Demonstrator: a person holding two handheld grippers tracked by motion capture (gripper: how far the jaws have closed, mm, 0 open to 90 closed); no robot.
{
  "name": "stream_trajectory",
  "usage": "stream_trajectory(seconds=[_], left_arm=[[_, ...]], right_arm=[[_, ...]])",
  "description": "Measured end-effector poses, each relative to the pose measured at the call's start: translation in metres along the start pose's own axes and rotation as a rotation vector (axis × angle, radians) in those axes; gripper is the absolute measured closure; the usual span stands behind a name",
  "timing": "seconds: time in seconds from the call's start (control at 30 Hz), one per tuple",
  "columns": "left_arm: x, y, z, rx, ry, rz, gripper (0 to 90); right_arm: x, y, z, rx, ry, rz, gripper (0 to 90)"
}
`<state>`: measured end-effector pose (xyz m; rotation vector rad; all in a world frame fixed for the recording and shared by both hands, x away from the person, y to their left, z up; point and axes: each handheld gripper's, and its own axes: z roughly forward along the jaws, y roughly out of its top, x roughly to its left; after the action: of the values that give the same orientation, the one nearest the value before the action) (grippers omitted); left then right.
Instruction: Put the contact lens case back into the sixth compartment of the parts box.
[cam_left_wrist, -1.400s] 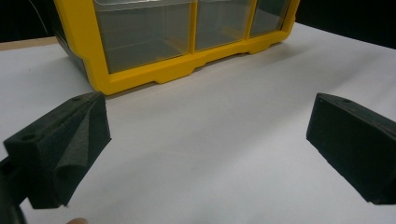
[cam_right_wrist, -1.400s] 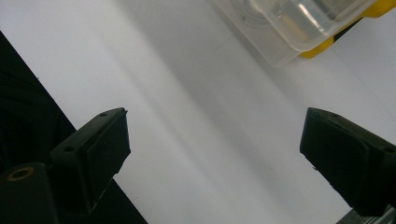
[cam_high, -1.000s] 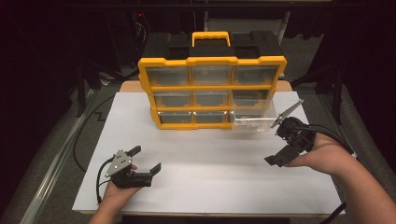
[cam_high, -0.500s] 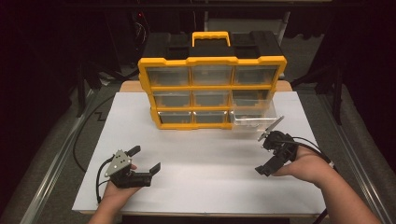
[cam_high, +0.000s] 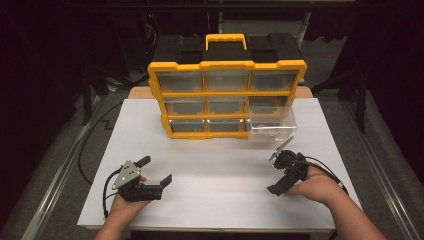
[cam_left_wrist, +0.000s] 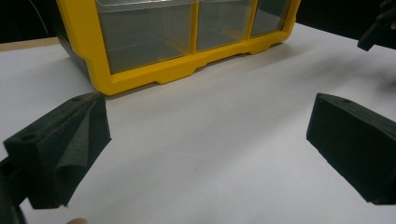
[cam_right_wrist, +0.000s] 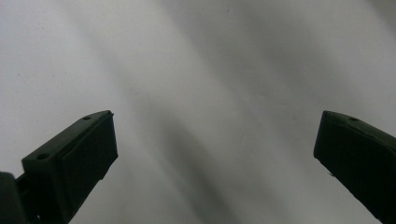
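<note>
- My right gripper (cam_high: 281, 171) has pulled back from the clear drawer (cam_high: 271, 129) and now sits low over the white table (cam_high: 220, 200), jaws wide apart, holding nothing.
- The drawer stays pulled out at the bottom right of the yellow organizer (cam_high: 227, 97).
- My left gripper (cam_high: 156, 170) has not moved; it is also open and empty.
- I judge the opening step is done.

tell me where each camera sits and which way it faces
High view: above the person's side, looking forward and down on the white table top, both hands and tongs in it.
Left gripper view: rides the left tongs, facing the yellow plastic drawer cabinet.
Right gripper view: rides the right tongs, facing bare white table.
High and left views share the cabinet.
</note>
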<state>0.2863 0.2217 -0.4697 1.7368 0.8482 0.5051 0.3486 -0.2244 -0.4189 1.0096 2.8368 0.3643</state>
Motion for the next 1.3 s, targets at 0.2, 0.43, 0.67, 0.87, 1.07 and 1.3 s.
stream_trajectory(seconds=[0.2, 0.43, 0.67, 0.87, 1.07, 1.3], left_arm=[[0.000, 0.000, 0.000, 0.001, -0.001, 0.001, 0.8], [0.000, 0.000, 0.000, 0.003, -0.002, 0.001, 0.8], [0.000, 0.000, 0.000, 0.004, -0.003, -0.005, 0.8], [0.000, 0.000, 0.002, 0.013, 0.000, -0.006, 0.8], [-0.001, 0.000, 0.003, 0.023, 0.000, -0.002, 0.8], [0.000, 0.000, 0.003, 0.022, 0.002, -0.014, 0.8]], right_arm=[[0.004, -0.001, 0.014, -0.008, -0.002, 0.006, 0.1], [0.008, -0.004, 0.021, -0.062, -0.026, 0.020, 0.1], [0.012, -0.015, 0.028, -0.239, -0.038, 0.076, 0.1], [0.014, -0.025, 0.034, -0.395, -0.033, 0.132, 0.1], [0.015, -0.031, 0.036, -0.532, -0.030, 0.182, 0.1], [0.018, -0.041, 0.036, -0.701, -0.022, 0.236, 0.1]])
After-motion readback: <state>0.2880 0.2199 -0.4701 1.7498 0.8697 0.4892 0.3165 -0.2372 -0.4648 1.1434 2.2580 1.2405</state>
